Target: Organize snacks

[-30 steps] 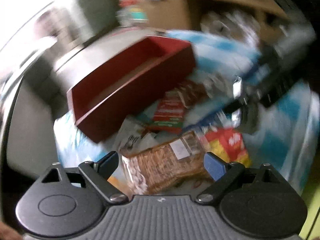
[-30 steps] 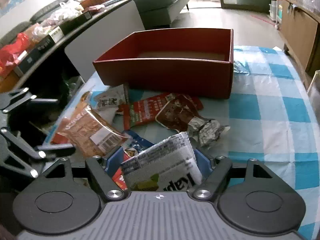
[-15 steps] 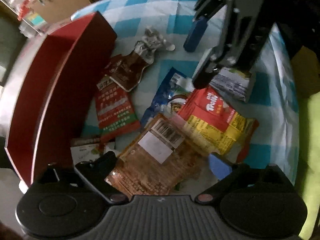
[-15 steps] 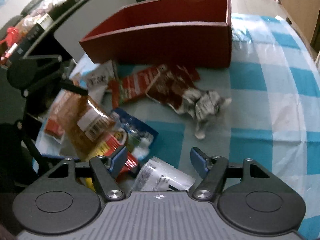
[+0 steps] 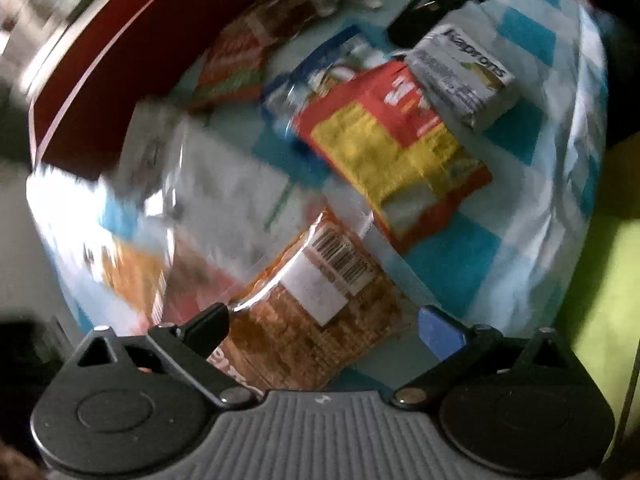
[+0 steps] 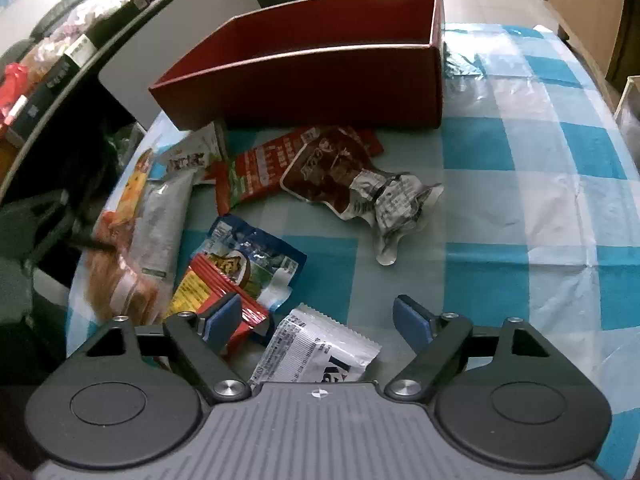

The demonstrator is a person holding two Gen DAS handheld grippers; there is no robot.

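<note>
My left gripper is open and points down over a brown cracker packet with a barcode label, which lies between its fingers without being squeezed. My right gripper has its jaws opening. A silver packet lies flat on the cloth between them, free of the pads. That silver packet also shows in the left wrist view. The empty red box stands at the back of the table. In front of it lie a red-and-yellow packet, a blue packet and a dark brown pouch.
A blue-and-white checked cloth covers the table. A red-and-green packet and a white sachet lie near the box's front wall. A cluttered dark shelf runs along the left. A wooden cabinet stands at the far right.
The right gripper has let go of the silver packet, which now lies on the cloth, and its jaws have widened. The left gripper swung down over the pile, closer to the brown packet.
</note>
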